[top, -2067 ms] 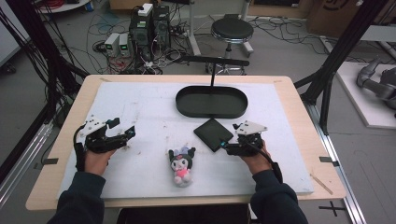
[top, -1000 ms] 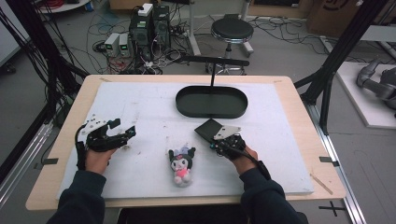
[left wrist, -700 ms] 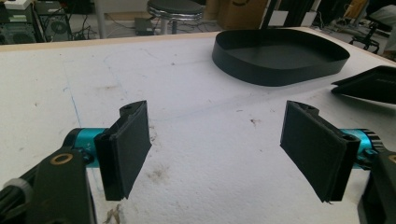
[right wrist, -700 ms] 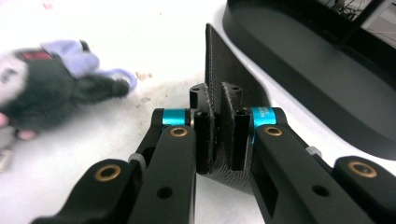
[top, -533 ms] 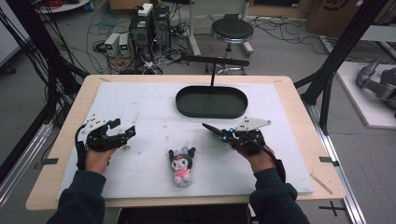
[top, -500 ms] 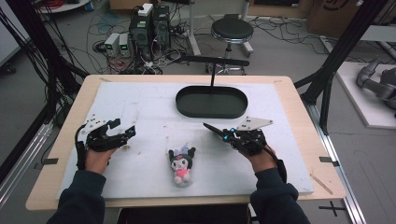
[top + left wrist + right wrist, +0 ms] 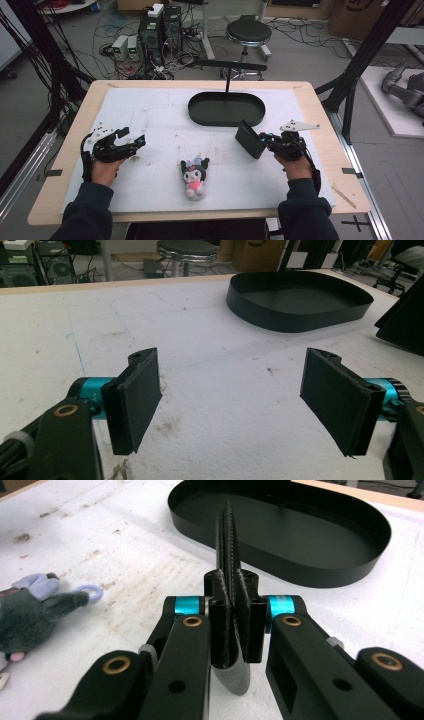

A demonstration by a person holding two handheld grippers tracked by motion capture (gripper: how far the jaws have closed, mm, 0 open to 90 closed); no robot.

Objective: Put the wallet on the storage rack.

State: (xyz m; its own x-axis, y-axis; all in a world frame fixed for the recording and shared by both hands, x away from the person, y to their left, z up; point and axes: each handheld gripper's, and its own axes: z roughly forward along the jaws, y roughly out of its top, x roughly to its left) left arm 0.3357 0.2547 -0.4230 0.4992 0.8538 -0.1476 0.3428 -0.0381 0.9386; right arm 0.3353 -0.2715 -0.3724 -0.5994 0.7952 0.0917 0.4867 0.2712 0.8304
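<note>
Right gripper view: the right gripper (image 7: pixel 231 625) is clamped on a thin black pad (image 7: pixel 227 545), tray (image 7: pixel 350 575) just ahead.

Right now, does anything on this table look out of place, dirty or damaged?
Mostly the white table cover: it has brown smudges and small crumbs, densest near the left gripper. The plush toy lies on its back, intact. The flat black case, clamped in the right gripper, is held tilted on edge, undamaged.
</note>
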